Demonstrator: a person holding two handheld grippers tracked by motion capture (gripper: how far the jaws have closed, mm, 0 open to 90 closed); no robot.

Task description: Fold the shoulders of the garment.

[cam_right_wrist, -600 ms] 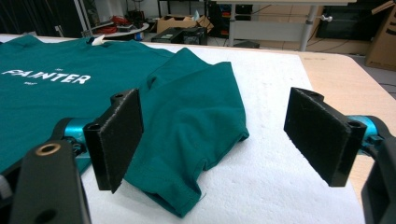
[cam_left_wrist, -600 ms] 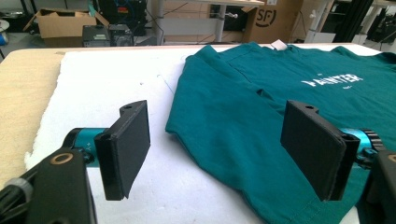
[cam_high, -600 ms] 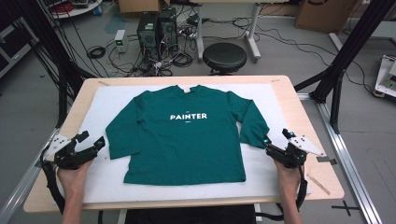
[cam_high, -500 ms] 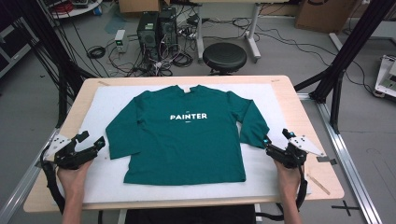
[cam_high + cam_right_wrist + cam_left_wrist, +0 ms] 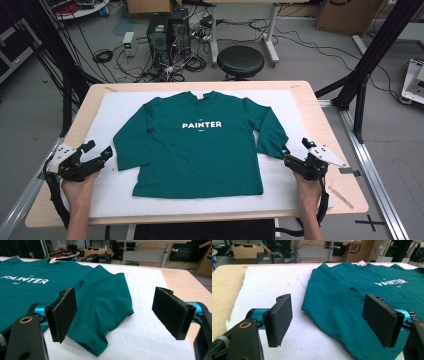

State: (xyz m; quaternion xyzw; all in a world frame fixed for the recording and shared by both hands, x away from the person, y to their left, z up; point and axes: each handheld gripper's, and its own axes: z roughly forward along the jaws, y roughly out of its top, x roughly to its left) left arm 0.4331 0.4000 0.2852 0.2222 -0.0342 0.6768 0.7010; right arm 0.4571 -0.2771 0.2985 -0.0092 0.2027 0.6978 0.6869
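Change: next to nothing against the high view of half a second ago. Both my hands sit where they sat, and the shirt has not shifted.
Left gripper [image 5: 96, 151]: jaws spread wide, nothing between the pads [image 5: 279, 317]. It rests on the white mat just off the left sleeve cuff [image 5: 312, 308], apart from the cloth.
Right gripper [image 5: 295, 152]: jaws likewise released, pads bare. It is aimed at the right sleeve cuff [image 5: 101, 346], close to it but not touching.
Green shirt [image 5: 200, 145]: flat, face up, white "PAINTER" lettering [image 5: 201, 125] readable from my side, collar away from me, hem toward me. Both sleeves lie angled down along the body.
Reading: no grasp made yet, so I judge this the poised start of a fold, one gripper per sleeve; the cuffs are the likely first pinch.
Surface: white mat [image 5: 120, 197] covering most of a light wooden table [image 5: 345, 200], bare wood showing at the edges.
Room: black round stool [image 5: 240, 60] beyond the far edge, computer tower [image 5: 158, 30] with tangled cables on the grey floor, cardboard box [image 5: 340, 15] far right, black frame struts either side.
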